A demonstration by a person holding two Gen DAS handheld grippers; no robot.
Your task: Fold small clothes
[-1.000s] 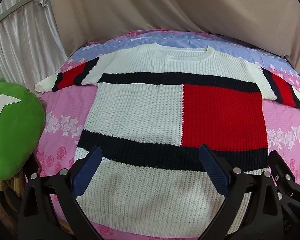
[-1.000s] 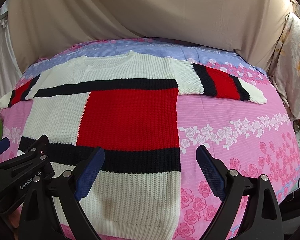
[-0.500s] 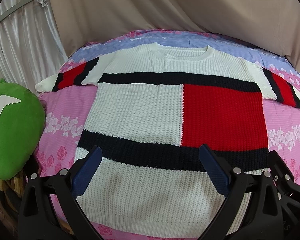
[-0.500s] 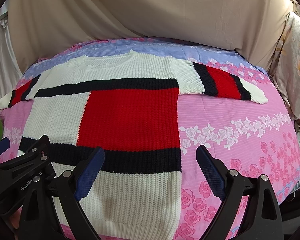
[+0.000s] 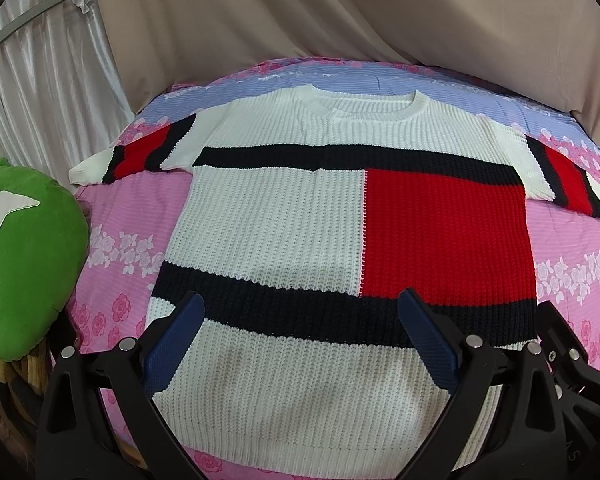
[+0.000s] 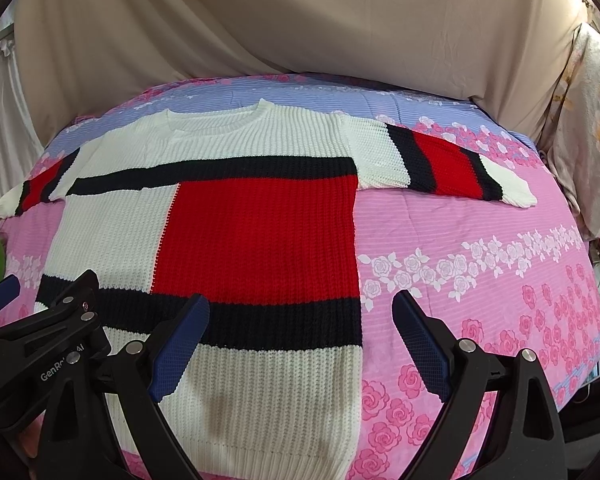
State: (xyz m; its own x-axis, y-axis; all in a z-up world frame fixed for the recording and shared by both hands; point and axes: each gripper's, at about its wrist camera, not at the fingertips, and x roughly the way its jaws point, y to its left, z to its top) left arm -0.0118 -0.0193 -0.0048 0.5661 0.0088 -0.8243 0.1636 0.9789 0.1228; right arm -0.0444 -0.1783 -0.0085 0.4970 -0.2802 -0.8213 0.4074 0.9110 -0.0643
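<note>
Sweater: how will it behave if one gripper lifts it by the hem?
The sweater is a chunky knit lying limp and flat, so it will probably droop and stretch from the hem. The spread sleeves would likely dangle. The ribbed texture should resist slipping.

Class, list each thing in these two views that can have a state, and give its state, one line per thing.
Sweater: unfolded, lying flat on the bed, front up.
Left sleeve: spread out sideways, flat.
Right sleeve: spread out sideways, flat.
Left hand-held gripper: open, holding nothing, above the hem.
Right hand-held gripper: open, holding nothing, above the sweater's right edge.
Green cushion: beside the bed, apart from the sweater.
</note>
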